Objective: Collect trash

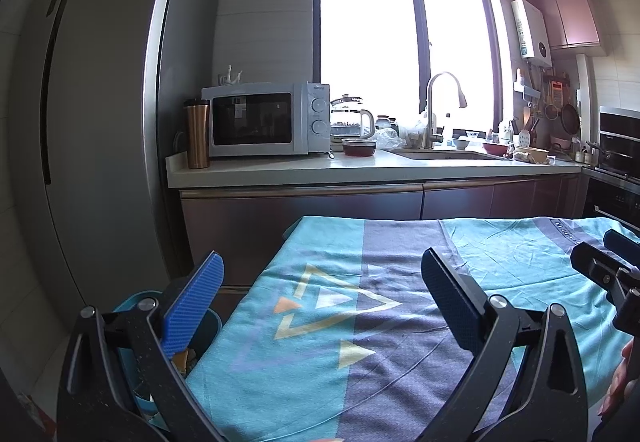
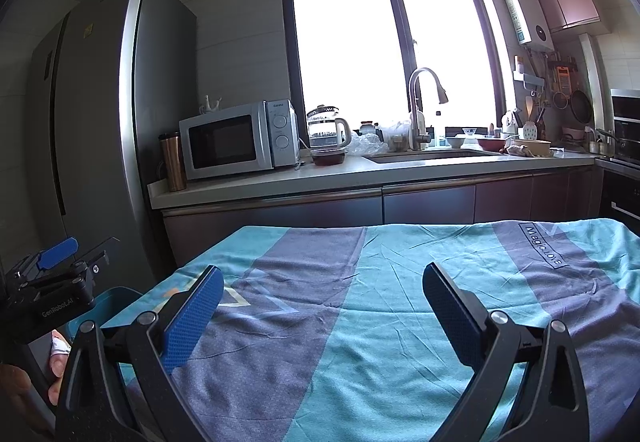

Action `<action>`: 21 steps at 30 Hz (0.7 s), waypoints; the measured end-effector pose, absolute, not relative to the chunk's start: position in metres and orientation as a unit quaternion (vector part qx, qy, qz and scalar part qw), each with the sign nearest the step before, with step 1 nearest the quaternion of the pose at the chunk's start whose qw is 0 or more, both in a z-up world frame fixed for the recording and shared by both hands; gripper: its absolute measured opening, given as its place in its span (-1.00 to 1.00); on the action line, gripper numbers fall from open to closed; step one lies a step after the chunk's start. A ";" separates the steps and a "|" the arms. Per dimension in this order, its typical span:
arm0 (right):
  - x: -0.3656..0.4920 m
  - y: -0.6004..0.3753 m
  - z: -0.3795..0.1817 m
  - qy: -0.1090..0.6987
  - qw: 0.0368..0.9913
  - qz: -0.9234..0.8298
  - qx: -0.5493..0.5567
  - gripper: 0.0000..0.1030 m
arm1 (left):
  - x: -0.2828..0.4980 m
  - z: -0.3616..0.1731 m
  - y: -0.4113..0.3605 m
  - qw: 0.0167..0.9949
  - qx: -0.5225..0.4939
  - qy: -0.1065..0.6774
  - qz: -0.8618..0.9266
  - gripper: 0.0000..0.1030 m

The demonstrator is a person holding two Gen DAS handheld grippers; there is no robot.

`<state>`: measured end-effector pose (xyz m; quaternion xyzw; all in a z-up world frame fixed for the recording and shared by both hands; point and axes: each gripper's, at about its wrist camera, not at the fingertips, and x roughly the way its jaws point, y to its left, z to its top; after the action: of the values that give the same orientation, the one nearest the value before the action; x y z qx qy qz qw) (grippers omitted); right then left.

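Left gripper: jaws spread wide, nothing between the pads. Right gripper: likewise wide apart, empty. Both hover over the table, which is covered by a teal-and-grey tablecloth. In the left wrist view the right gripper shows at the table's right edge; in the right wrist view the left one shows off the table's left edge.

Trash: I see none on the cloth in either view. A blue bin sits below the table's left edge, just beside the left gripper's left pad; something orange-brown lies inside it, too hidden to identify.

Judgement: either the collecting is finished or the search step is in hand. The next move calls for scanning beyond the cloth for anything loose before committing a grasp.

Surroundings: counter along the far wall, well apart from the table, carrying a microwave, a copper tumbler at its left end, a glass kettle and a sink with a faucet. Fridge to the left. Crumpled plastic near the sink could count as trash; I cannot tell. Nothing obstructs the grippers over the table.
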<state>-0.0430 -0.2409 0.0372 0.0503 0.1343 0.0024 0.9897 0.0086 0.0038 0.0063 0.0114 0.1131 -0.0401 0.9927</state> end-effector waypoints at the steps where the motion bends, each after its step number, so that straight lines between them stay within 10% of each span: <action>1: -0.043 -0.241 0.037 0.134 0.990 0.003 0.051 0.87 | 0.009 0.006 0.004 0.993 0.011 0.114 -0.041 0.89; 21: -0.038 -0.245 0.038 0.139 0.989 0.005 0.050 0.87 | 0.015 -0.001 -0.006 0.992 0.008 0.121 -0.044 0.89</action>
<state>-0.0379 -0.2454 0.0379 0.0496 0.1390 0.0047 0.9890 0.0152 -0.0056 -0.0009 0.0083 0.1206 -0.0442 0.9917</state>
